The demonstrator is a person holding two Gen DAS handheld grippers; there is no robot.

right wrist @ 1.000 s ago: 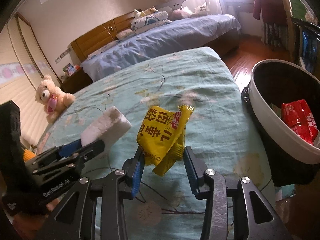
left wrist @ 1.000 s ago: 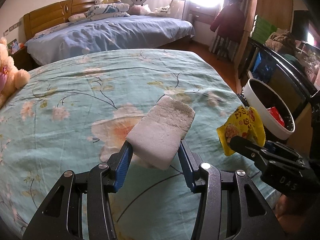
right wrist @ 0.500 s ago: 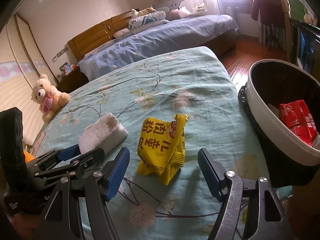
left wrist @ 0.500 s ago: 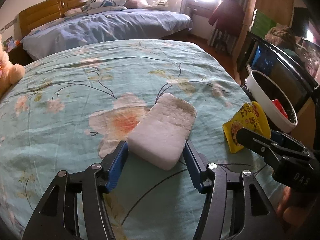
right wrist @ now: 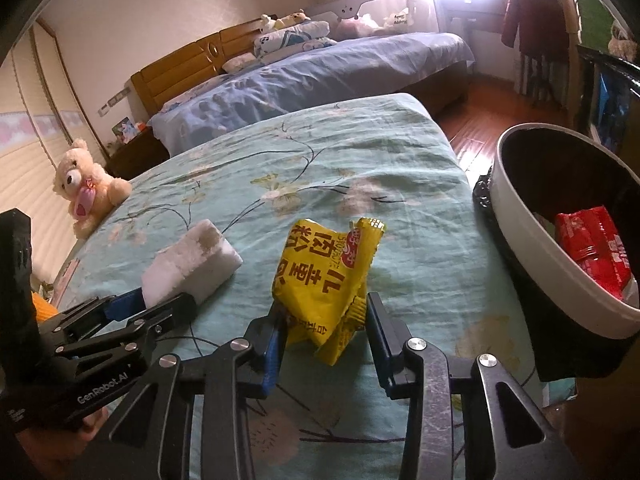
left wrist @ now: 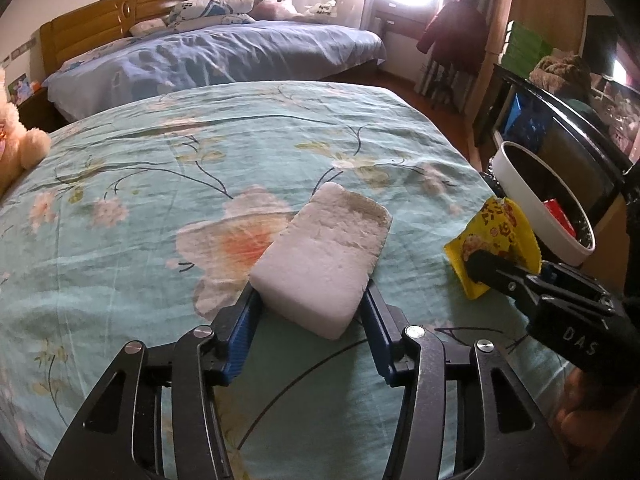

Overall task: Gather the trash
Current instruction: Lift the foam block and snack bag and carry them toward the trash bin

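left gripper [left wrist: 310,308]: jaws closing, pads pressed on the near end of a white sponge [left wrist: 324,264] lying on the floral bedspread [left wrist: 160,184]. right gripper [right wrist: 324,332]: jaws closing, pinching a yellow snack packet [right wrist: 324,280] on the same bedspread. white bin [right wrist: 516,248] just right, red wrapper [right wrist: 596,248] inside.

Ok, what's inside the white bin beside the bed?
The white bin has a dark liner, and a red snack packet lies inside near its rim. Anything beneath the packet, and the bin's bottom, is hidden.
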